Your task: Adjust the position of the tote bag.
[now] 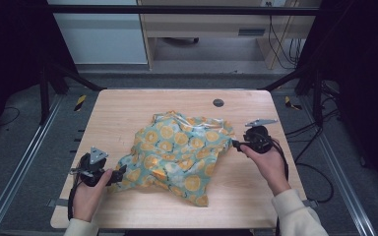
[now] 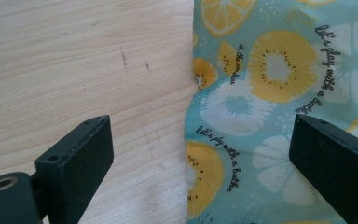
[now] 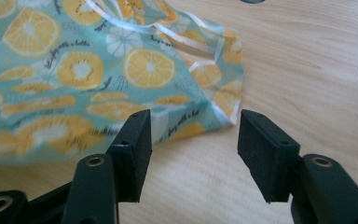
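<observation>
Cloth: a crumpled teal cloth (image 1: 177,155) printed with orange and lemon slices lay at the middle of the tabletop (image 1: 128,108), its bulk nearer the front edge than the back.
Left gripper: the left gripper (image 1: 120,173) sat at the cloth's front-left corner, jaws spread wide, one over bare wood and one over fabric, straddling the hem (image 2: 189,140) without pinching it.
Right gripper: the right gripper (image 1: 235,143) sat at the cloth's right corner (image 3: 223,105), jaws spread, the corner just ahead of them, not gripped.
Risk: closing from here could have caught a single layer or missed the thin hem altogether, since the fabric lay flat and bunched; uneven pulls would likely have twisted it.
Containers: none on the tabletop; a small dark round insert (image 1: 218,103) sat near the back edge.
</observation>
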Motion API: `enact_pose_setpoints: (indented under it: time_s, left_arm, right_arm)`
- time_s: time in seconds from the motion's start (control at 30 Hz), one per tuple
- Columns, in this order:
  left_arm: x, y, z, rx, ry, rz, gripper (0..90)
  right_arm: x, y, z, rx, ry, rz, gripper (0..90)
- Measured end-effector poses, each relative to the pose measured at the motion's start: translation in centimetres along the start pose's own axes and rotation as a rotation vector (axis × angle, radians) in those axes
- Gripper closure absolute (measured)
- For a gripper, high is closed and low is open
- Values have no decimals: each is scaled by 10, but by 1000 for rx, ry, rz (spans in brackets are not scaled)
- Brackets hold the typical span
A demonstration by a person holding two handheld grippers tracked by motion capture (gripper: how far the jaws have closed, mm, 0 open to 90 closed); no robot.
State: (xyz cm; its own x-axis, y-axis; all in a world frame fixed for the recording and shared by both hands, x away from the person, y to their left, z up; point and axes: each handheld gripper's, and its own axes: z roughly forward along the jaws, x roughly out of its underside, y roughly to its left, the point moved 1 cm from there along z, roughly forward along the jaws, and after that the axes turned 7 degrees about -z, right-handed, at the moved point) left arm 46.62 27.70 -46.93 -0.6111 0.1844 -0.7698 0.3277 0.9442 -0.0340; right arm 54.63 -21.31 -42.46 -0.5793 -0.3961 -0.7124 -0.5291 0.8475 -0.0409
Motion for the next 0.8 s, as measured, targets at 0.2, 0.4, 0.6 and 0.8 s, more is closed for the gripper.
enact_pose_setpoints:
  time_s: [0.2,0.4,0.6,0.8]
  left_arm:
    - [0,3,-4,10,-20,-19,67]
    - [0,1,-5,11,-20,-3,67]
    - [0,2,-6,-2,-26,-4,67]
    - [1,2,-7,-3,-22,4,67]
  right_arm:
    - [-26,-10,34,13,61,28,448]
    - [-27,-11,74,17,147,79,322]
    - [-22,-7,85,12,207,84,232]
    - [-15,-1,85,13,221,60,239]
